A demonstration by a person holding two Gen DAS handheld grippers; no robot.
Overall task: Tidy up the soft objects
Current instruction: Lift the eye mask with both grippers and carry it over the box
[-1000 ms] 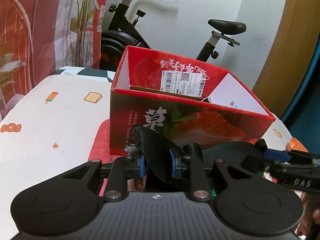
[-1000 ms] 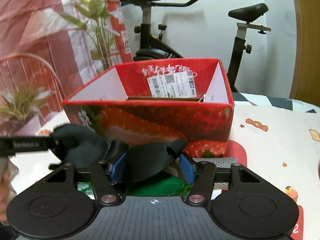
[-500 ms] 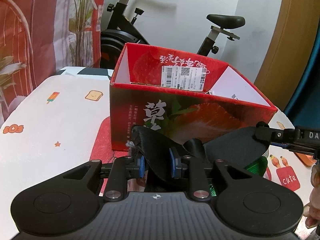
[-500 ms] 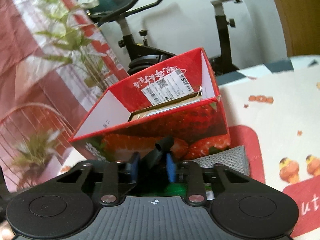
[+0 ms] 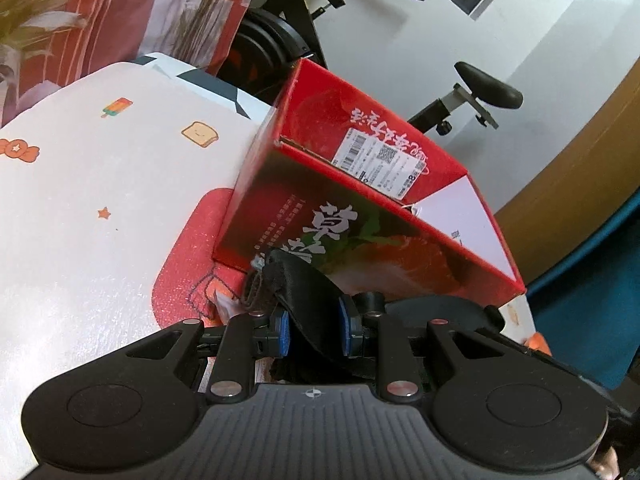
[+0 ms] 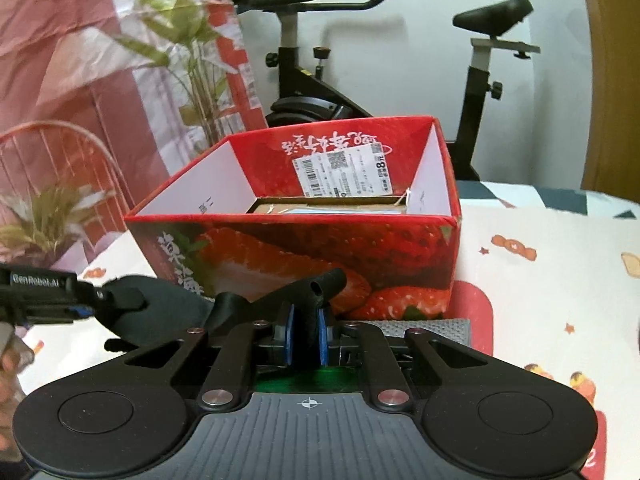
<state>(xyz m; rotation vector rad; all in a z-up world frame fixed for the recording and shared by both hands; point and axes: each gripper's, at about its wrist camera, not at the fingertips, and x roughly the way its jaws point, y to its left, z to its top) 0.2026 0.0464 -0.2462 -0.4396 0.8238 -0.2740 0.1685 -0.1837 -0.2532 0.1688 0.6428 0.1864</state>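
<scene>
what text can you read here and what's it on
"GenRobot.AI": left gripper, seen from the right wrist.
"8元": white label inside the red box.
"草莓": box front, large white characters.
Upside-down white script above the label, barcode lines and small print: unreadable.

A: Bright, even indoor light here, and the white wall [image 6: 400, 60] behind the exercise bike [image 6: 304, 80] is washed pale.

B: Strong fisheye bend in both views. The wooden door edge [image 5: 580, 152] curves hard on the left wrist side, and that whole view sits tilted.

A: Soft focus at the left of the right wrist view, where the plant [image 6: 180, 40] and the pink curtain [image 6: 60, 60] smear.

B: The red box [image 6: 320, 248] stays crisp, label readable. A faint sheen lies on the counter [image 5: 100, 200], and shadows are weak and diffuse.
</scene>
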